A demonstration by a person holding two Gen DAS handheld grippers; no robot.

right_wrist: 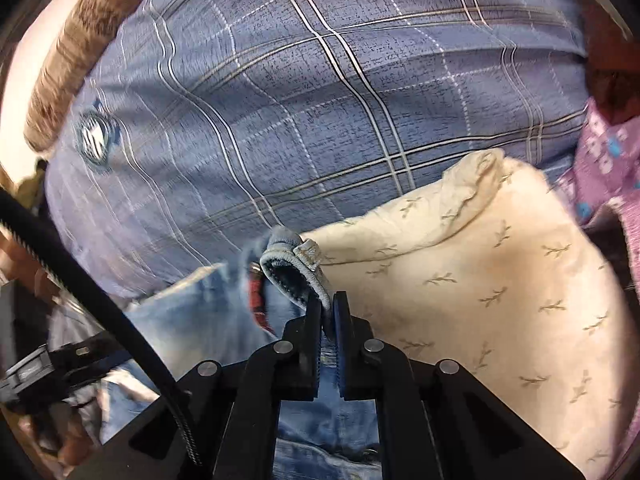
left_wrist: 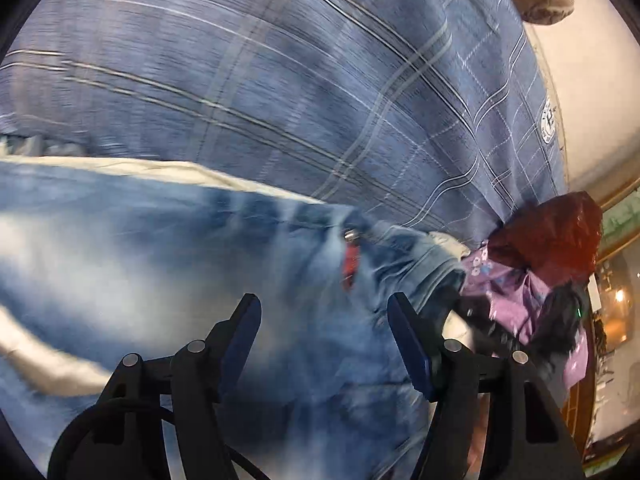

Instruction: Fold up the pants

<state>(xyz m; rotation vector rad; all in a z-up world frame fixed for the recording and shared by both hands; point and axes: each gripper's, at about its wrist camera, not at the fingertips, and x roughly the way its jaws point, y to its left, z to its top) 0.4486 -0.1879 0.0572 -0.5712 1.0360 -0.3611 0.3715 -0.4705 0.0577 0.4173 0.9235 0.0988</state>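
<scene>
Faded blue jeans (left_wrist: 168, 264) spread across the lower half of the left wrist view, blurred, lying on a blue plaid bedsheet (left_wrist: 280, 80) that fills everything beyond the jaws. Left gripper (left_wrist: 324, 312) above the denim, jaws wide apart with nothing between them, denim showing through the gap. Just ahead of the right-hand finger, a small red tab (left_wrist: 350, 264) and a metal rivet on the jeans, with a bunched waistband corner beyond. Farther out on that side, a purple floral cloth (left_wrist: 516, 292) under a dark red plastic bag (left_wrist: 556, 236). Right gripper (right_wrist: 327, 300) jaws pressed together, clamped on a thick folded edge of the jeans (right_wrist: 188, 320), the hem curling up just past the fingertips. To the left of these jaws, more washed denim and the same red tab (right_wrist: 256, 292); below them, a further stretch of denim. To the right, a cream pillow with a small sprig print (right_wrist: 480, 272), lying on the plaid sheet, purple cloth at the far right edge. Black cable (right_wrist: 100, 292) arcing across the lower left, and the other gripper's body dimly visible there.
</scene>
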